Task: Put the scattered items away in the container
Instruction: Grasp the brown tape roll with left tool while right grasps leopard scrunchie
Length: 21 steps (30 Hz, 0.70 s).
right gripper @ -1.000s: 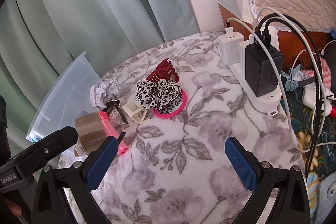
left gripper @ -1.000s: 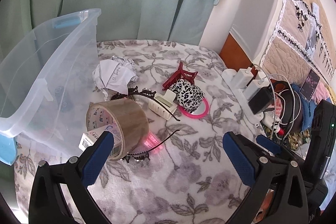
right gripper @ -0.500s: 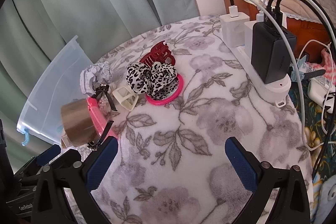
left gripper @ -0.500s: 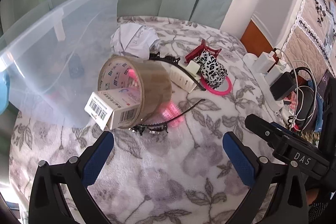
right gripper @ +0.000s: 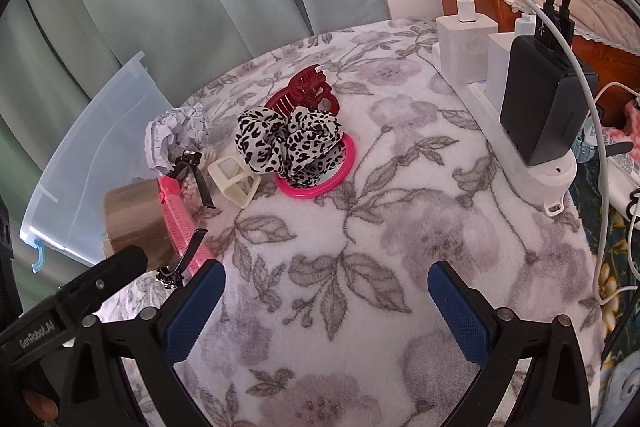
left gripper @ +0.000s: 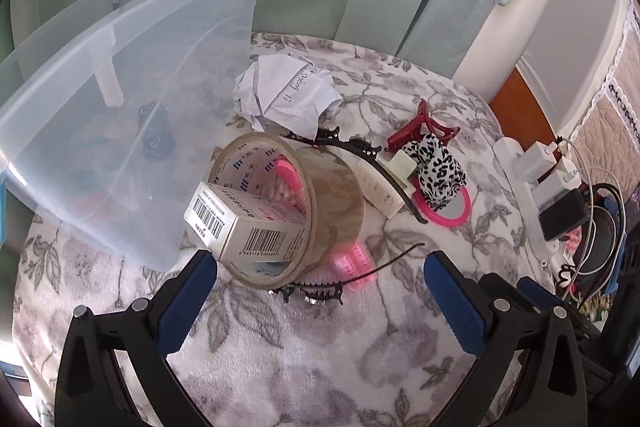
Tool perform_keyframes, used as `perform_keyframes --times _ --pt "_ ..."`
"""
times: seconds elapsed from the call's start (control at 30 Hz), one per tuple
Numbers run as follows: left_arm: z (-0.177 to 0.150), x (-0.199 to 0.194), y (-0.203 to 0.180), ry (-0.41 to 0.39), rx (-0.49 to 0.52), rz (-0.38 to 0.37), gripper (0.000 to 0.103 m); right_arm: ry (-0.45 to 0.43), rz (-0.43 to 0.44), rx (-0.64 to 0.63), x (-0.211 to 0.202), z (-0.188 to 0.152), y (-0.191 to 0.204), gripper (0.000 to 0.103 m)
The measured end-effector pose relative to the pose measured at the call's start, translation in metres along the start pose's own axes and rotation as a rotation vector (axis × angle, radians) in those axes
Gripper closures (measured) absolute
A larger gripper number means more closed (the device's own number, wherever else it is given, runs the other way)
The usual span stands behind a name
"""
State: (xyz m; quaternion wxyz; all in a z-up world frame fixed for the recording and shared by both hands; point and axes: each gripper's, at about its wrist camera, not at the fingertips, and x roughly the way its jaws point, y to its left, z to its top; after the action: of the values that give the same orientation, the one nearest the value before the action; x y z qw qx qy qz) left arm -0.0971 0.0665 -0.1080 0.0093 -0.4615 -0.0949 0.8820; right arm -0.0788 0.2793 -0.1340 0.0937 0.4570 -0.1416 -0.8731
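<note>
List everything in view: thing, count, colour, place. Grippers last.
container: 1, clear plastic, left on the blanket; dark items inside
tape roll: 1, brown, beside the container
small box: 1, white with barcodes, stuck through the tape roll
crumpled paper: 1, white, behind the tape
hair roller: 1, pink, by the tape
headband: 1, black, across the pile
cream clip: 1, beside the scrunchie
scrunchie: 1, leopard print, on the pink ring
pink ring: 1
claw clip: 1, dark red, behind the scrunchie
chargers: several, white and black, right edge
left gripper: open
right gripper: open
</note>
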Motion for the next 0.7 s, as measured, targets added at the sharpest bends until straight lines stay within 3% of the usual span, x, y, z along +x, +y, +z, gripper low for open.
perform_keyframes --times 0.27,0.43,0.7 --pt "0.014 0.005 -0.006 -0.009 0.025 0.038 0.001 0.003 0.004 -0.027 0.014 0.022 0.008 0.010" --pt "0.018 0.006 0.005 0.002 -0.003 0.021 0.021 -0.011 0.018 -0.076 0.021 0.043 0.022 0.017" --pt "0.019 -0.002 0.013 -0.022 0.015 0.033 0.028 0.001 0.045 -0.130 0.039 0.060 0.044 0.027"
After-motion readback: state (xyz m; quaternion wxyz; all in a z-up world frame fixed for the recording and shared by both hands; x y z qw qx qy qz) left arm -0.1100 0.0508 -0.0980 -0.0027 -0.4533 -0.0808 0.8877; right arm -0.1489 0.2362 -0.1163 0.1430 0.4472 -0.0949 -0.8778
